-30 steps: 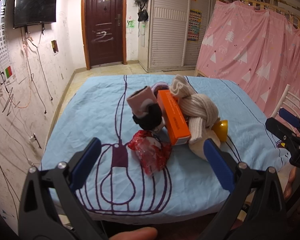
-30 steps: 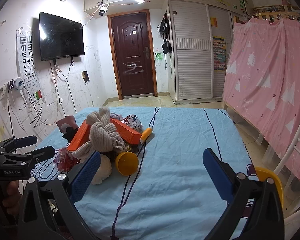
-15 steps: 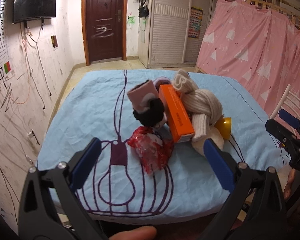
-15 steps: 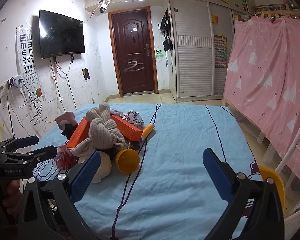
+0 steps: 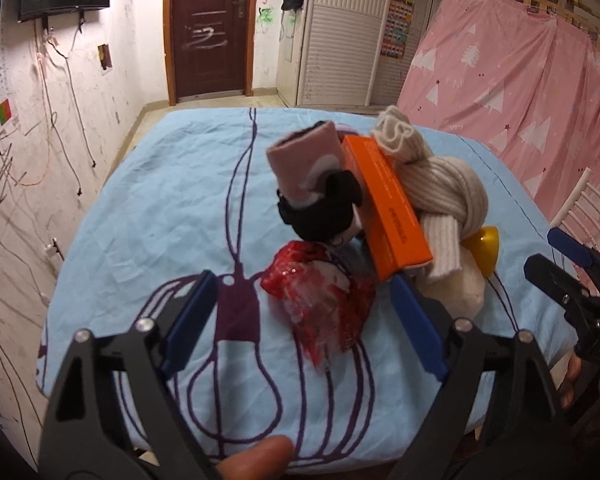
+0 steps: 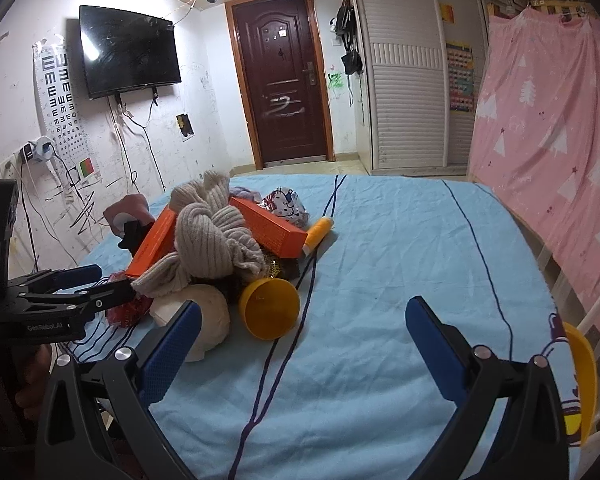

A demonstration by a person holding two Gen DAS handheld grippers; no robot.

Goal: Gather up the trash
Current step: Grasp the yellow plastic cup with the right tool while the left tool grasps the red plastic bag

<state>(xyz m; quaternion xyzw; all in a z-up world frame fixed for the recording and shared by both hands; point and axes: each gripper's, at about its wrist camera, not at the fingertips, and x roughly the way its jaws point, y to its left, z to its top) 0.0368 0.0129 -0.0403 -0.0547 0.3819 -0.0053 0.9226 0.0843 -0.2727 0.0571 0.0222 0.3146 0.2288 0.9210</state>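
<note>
A pile of things sits on a surface [image 5: 148, 216] covered in a light blue cloth with purple line drawings. The nearest piece of trash is a crumpled red and clear wrapper [image 5: 324, 300], lying at the near left edge of the pile. In the left wrist view the left hand-held gripper [image 5: 304, 320] straddles it: its blue pads stand on either side of the wrapper without pressing it, and the jaws have just been closing in from their widest spread. Just beyond the wrapper lie a pink and black sock [image 5: 312, 192], a long orange box [image 5: 388, 208] and a knotted beige knit scarf [image 5: 440, 192]. A yellow cup [image 6: 270, 308] lies on its side at the near right of the pile, its mouth facing the right wrist camera, beside a white ball-like bundle [image 6: 202, 316]. A second orange box [image 6: 268, 232] and a printed foil wrapper [image 6: 286, 204] lie at the far side.

The right hand-held gripper [image 6: 300, 352] hangs over bare blue cloth to the right of the pile, jaws spread wide and pinching nothing.
</note>
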